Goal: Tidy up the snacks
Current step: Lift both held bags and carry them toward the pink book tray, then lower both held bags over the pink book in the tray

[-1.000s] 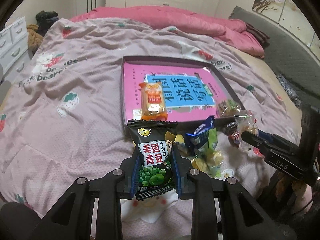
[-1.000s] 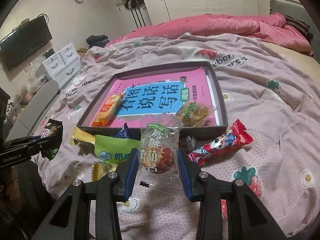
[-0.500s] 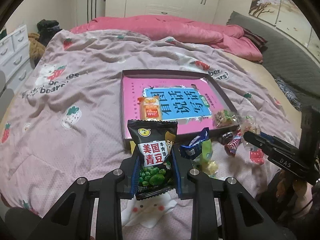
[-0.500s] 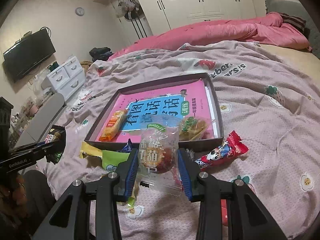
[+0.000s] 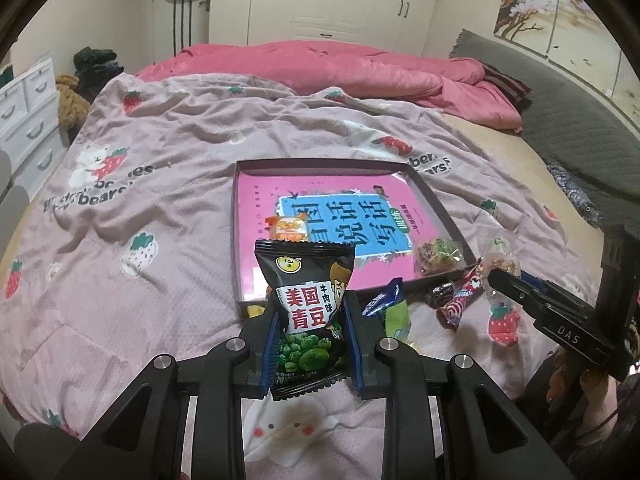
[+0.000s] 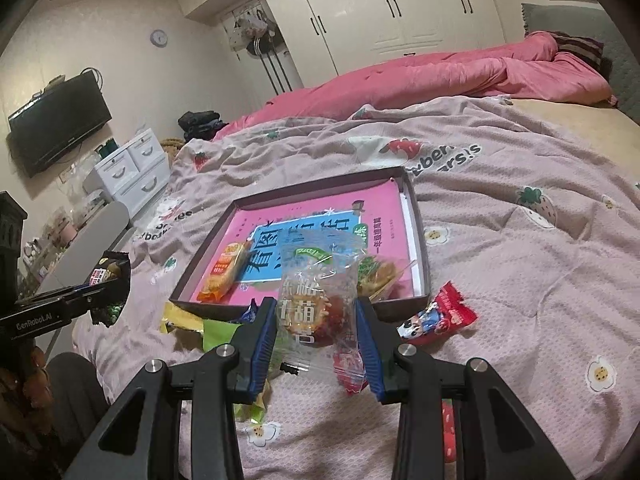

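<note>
My left gripper [image 5: 310, 312] is shut on a black packet of green peas [image 5: 306, 288], held upright above the bed, short of the box. My right gripper [image 6: 316, 312] is shut on a clear-wrapped pastry [image 6: 316, 300], also lifted. A shallow dark box [image 5: 436, 204] [image 6: 420, 240] lies on the bedspread with a pink book [image 5: 328, 196] in it. An orange cracker pack [image 5: 288, 229] [image 6: 224, 272] and a clear snack bag [image 5: 438, 254] [image 6: 378, 272] lie on the book. In the left wrist view the right gripper [image 5: 494, 278] shows at the right; in the right wrist view the left one [image 6: 110, 288] at the left.
Loose snacks lie before the box: a red packet [image 6: 438, 316] [image 5: 460, 300], a blue wrapper [image 5: 384, 300], a green packet [image 6: 220, 330] and a yellow one [image 6: 180, 316]. A pink duvet [image 5: 340, 64] is heaped at the far end. White drawers [image 6: 132, 172] and a television [image 6: 56, 120] stand left.
Both grippers have risen with their snacks and tilted up a little, so the box and the loose snacks sit lower and smaller in both views. Both grips are unchanged.
</note>
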`<state>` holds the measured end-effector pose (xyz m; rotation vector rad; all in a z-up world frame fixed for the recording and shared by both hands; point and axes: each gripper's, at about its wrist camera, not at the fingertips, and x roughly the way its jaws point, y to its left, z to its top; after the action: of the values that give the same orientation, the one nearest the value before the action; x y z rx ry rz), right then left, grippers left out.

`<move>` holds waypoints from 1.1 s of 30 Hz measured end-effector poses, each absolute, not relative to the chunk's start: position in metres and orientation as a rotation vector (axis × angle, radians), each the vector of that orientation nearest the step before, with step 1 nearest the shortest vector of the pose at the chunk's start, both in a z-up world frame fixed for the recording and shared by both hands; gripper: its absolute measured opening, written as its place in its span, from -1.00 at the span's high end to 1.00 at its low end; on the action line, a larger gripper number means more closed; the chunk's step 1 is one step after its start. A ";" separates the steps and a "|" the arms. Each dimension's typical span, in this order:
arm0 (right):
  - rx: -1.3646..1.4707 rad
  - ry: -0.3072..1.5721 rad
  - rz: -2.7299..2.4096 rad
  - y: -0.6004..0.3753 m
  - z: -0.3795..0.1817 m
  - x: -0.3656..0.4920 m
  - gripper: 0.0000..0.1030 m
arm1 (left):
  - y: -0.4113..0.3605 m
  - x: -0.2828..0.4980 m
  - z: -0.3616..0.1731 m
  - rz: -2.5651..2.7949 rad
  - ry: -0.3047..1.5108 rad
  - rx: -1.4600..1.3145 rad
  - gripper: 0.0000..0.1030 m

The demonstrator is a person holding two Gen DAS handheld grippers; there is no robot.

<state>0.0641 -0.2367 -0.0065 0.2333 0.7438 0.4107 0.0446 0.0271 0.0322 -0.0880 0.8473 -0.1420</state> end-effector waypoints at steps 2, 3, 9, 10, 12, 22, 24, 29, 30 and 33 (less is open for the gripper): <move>0.228 0.732 0.403 -0.238 -0.004 0.064 0.24 | 0.025 0.048 0.034 -0.148 0.845 -0.090 0.45; 0.225 0.728 0.402 -0.238 -0.003 0.064 0.24 | 0.024 0.051 0.034 -0.150 0.843 -0.092 0.44; 0.223 0.709 0.389 -0.242 -0.002 0.068 0.24 | 0.012 0.067 0.038 -0.162 0.828 -0.089 0.44; 0.226 0.710 0.386 -0.243 -0.002 0.069 0.24 | 0.010 0.070 0.039 -0.166 0.828 -0.087 0.44; 0.231 0.711 0.384 -0.244 -0.003 0.071 0.24 | 0.005 0.074 0.038 -0.176 0.829 -0.088 0.44; 0.248 0.686 0.375 -0.249 -0.001 0.080 0.24 | -0.014 0.098 0.034 -0.198 0.830 -0.080 0.44; 0.247 0.680 0.373 -0.249 0.000 0.082 0.24 | -0.018 0.104 0.034 -0.200 0.829 -0.082 0.44; 0.261 0.661 0.371 -0.252 0.002 0.091 0.24 | -0.029 0.117 0.032 -0.210 0.829 -0.084 0.44; 0.263 0.653 0.374 -0.252 0.003 0.092 0.24 | -0.030 0.120 0.031 -0.211 0.832 -0.087 0.44; 0.242 0.634 0.370 -0.251 0.005 0.100 0.24 | -0.034 0.127 0.027 -0.209 0.842 -0.086 0.44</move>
<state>0.1002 -0.2507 0.0047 0.2418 0.6338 0.3704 0.1265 -0.0341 0.0270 -0.0859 0.8425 -0.2091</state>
